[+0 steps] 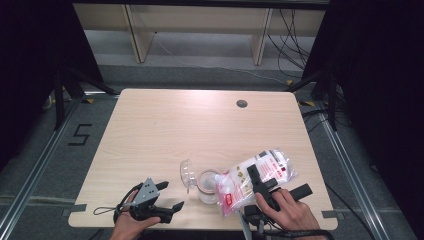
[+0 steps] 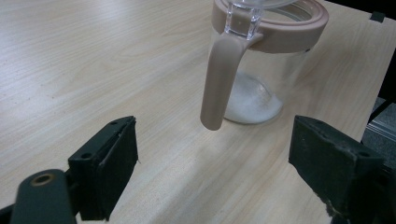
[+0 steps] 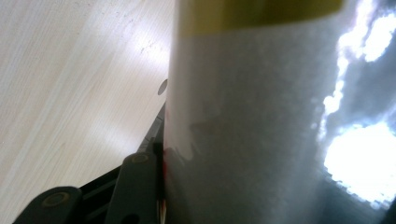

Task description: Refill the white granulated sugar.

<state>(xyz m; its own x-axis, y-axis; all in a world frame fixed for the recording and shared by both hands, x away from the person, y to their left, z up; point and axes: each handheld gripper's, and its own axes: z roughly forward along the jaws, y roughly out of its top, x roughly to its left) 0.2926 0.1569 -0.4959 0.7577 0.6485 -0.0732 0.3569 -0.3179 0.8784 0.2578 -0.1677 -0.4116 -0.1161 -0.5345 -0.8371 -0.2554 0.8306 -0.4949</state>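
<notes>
- We hold the bag (image 1: 260,175), a clear plastic pouch with red print and white contents, in our right gripper (image 1: 270,187) near the tabletop's (image 1: 200,125) front edge, toward its right corner.
- The right gripper's jaws are partly closed and clamp the bag between them; in the right gripper view the bag (image 3: 252,116) presses flat against the one jaw that shows.
- The bag's lower end tips down over the jar (image 1: 207,186), which stands just left of the right gripper near the front edge.
- The jar is clear with a pinkish rim and handle, its clear lid (image 1: 187,172) swung open to the left, and white powder lies on its bottom (image 2: 252,100).
- Our left gripper (image 1: 167,197) rests at the front edge, left of the jar, jaws spread wide and holding nothing.
- In the left gripper view the jar (image 2: 261,60) stands ahead of the open jaws, apart from both, handle toward us.
</notes>
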